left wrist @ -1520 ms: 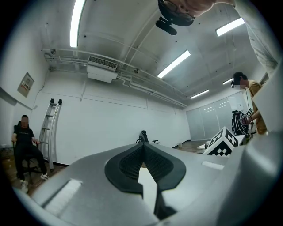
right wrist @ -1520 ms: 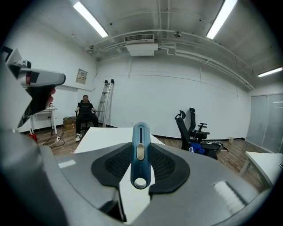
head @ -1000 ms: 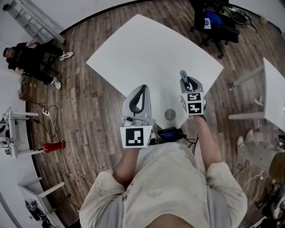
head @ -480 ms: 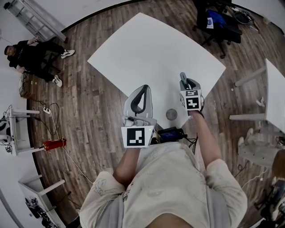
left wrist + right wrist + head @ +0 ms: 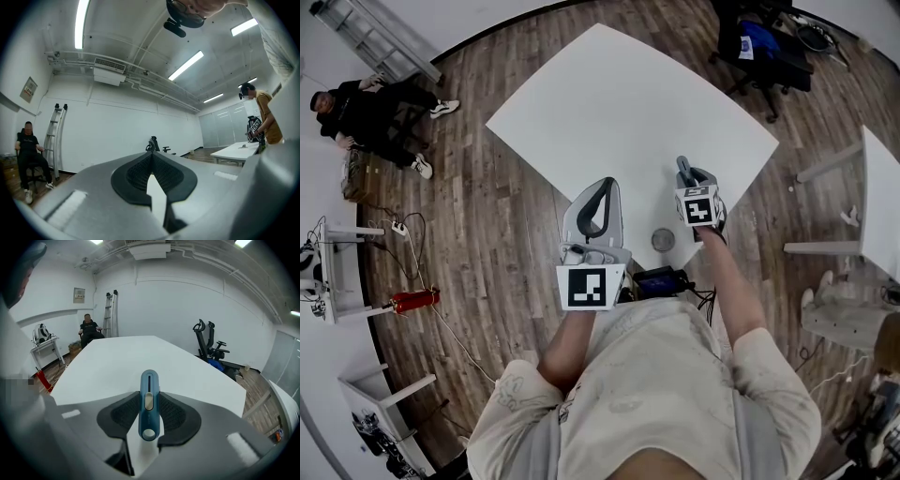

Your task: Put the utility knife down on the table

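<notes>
On our left, the left gripper takes no part in the job. Its jaws are closed pad against pad with nothing between them, and it points out level into the room, off the near edge of the table.

Moving right, the right gripper carries the whole task, and we judge the task only part done. The utility knife is in hand and has been brought over the near part of the white top, with the gripper tilted down towards it. The knife is not yet down, though: it appears to hang clear of the surface, which spreads out ahead of and below the jaw tips. What we think is left is to sink until the knife rests on the top, part the jaws, and draw the gripper back without dragging the knife along.

As for the knife itself, it sits dead centre between the right jaws, lying lengthwise along the line they point. The dark pads press on its two flanks, one from the left and one from the right. Its rounded blue nose juts out past the jaw tips towards the table. Its tail, with the round hole, lies behind the pads, nearer the gripper body. The pale slider faces up at us.
</notes>
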